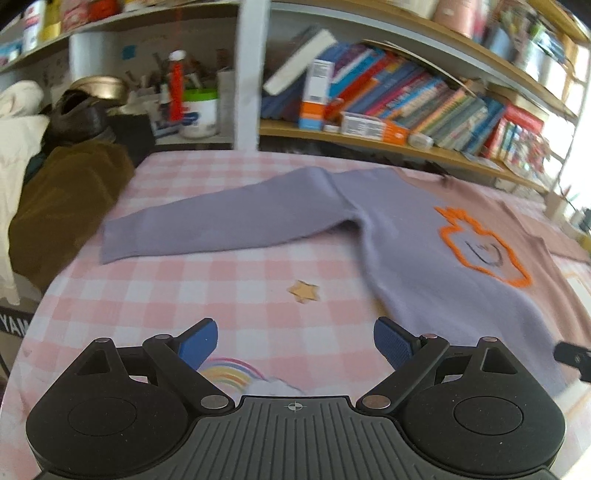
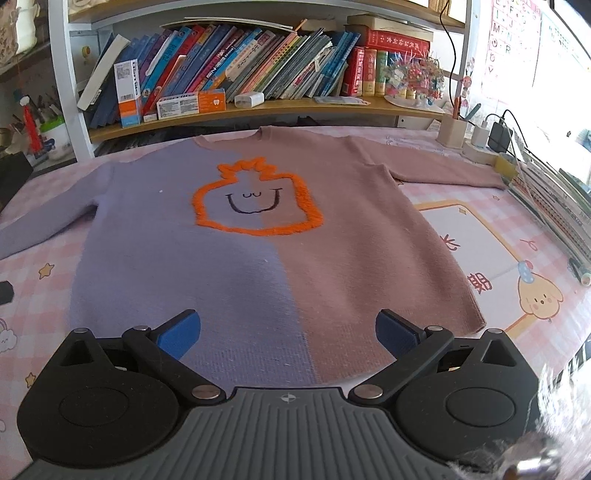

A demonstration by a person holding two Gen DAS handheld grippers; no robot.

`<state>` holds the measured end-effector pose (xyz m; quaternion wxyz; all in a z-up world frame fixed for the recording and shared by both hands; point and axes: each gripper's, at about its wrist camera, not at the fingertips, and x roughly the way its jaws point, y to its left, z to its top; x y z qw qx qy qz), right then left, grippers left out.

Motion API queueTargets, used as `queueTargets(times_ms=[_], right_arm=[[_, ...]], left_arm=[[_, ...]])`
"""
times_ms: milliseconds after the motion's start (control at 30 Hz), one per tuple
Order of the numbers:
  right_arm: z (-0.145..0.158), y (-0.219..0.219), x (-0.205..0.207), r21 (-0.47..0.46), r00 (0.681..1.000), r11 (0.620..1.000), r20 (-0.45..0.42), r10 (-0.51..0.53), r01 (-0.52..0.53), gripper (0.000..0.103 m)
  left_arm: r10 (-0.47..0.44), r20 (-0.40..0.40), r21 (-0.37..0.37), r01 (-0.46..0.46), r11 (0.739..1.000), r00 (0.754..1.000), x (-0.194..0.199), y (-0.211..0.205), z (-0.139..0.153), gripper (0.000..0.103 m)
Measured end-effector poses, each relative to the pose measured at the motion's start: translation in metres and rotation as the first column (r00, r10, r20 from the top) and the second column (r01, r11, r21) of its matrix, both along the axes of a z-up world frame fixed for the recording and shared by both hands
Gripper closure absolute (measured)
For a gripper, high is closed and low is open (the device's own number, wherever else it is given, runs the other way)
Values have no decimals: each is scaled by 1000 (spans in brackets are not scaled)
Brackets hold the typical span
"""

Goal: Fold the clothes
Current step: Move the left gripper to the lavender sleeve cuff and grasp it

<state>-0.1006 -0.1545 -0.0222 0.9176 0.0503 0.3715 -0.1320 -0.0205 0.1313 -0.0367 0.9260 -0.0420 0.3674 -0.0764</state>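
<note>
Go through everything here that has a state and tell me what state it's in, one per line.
Sweater: unfolded, spread flat, front up.
Purple sleeve: stretched out sideways, not folded in.
Brown sleeve: stretched out sideways, not folded in.
Left claw: open, empty, over the tablecloth.
Right claw: open, empty, over the sweater's hem.

**Readable text in view**

White letters "YAM" stand on a dark object (image 1: 13,326) at the left edge. A wall chart (image 2: 511,33) shows alphabet letters, among them M, N, R. Book spines are too blurred to read.
</note>
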Motion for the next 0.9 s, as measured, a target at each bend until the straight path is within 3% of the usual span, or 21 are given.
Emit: queueTargets(times_ms=[200,400,667,833,900], right_arm=[[-1,13,7,-34,1000,999,-25,3,-4,1],[-1,17,12,-75,998,997,-55,1,-5,1],[-5,12,11,-105,993,994,-111,-30,18,1],[-4,7,6,-126,990,991,-133,-53,36,1],[-4,5,3,-131,988,990,-139,-66,47,1]], left_arm=[[119,-7,-34,-119,992,993,26,44,-11,9],[217,-8,-121,-216,969,976,51,82,-26,9],[371,-31,-206,-369,906,928,81,118,-40,12],[447,-29,-243,-440,864,894,97,131,-42,39],[470,-34,-277,-460,844,882,103,135,-44,43]])
